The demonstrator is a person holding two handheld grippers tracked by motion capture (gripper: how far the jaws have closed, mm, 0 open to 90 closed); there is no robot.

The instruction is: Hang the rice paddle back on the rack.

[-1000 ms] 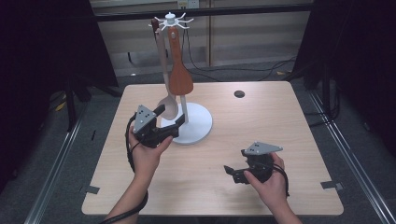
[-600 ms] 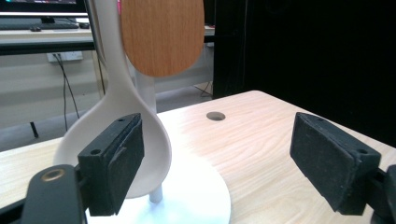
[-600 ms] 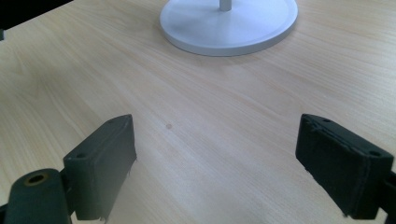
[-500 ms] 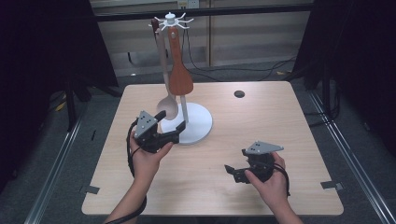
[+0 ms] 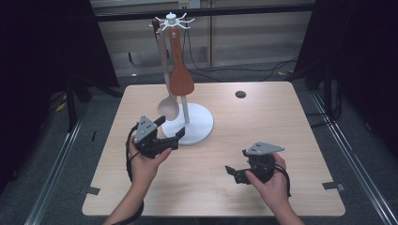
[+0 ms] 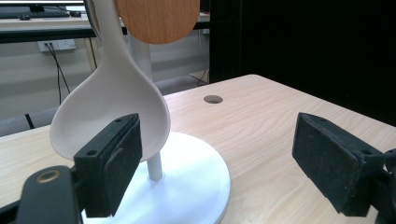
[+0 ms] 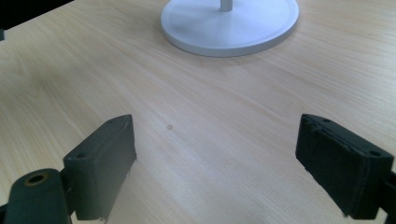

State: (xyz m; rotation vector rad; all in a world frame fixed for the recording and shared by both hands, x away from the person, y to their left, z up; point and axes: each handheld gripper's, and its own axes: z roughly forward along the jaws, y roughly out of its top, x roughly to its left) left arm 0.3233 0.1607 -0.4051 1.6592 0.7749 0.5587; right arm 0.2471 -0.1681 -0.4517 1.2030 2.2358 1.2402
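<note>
The left gripper (image 5: 165, 132) has drawn back from the white spoon (image 5: 167, 107) and slid toward the table's near edge over the last second, and its jaws now stand wide apart with nothing between them; in the left gripper view one pad sits just in front of the spoon's bowl (image 6: 112, 100) without closing on it. The spoon hangs by its handle from the white rack (image 5: 192, 124), which stands a little left of the table's middle, toward the far edge, and the wooden spatula (image 5: 181, 79) hangs beside it from the same hooks (so both utensils are already up on the rack). That retreat reads, to my eye, as the hanging step being finished and the hand letting go. Further right, near the table's near right corner, the right gripper (image 5: 236, 171) rests low over bare wood, its jaws also spread wide and empty, unchanged from a second ago
</note>
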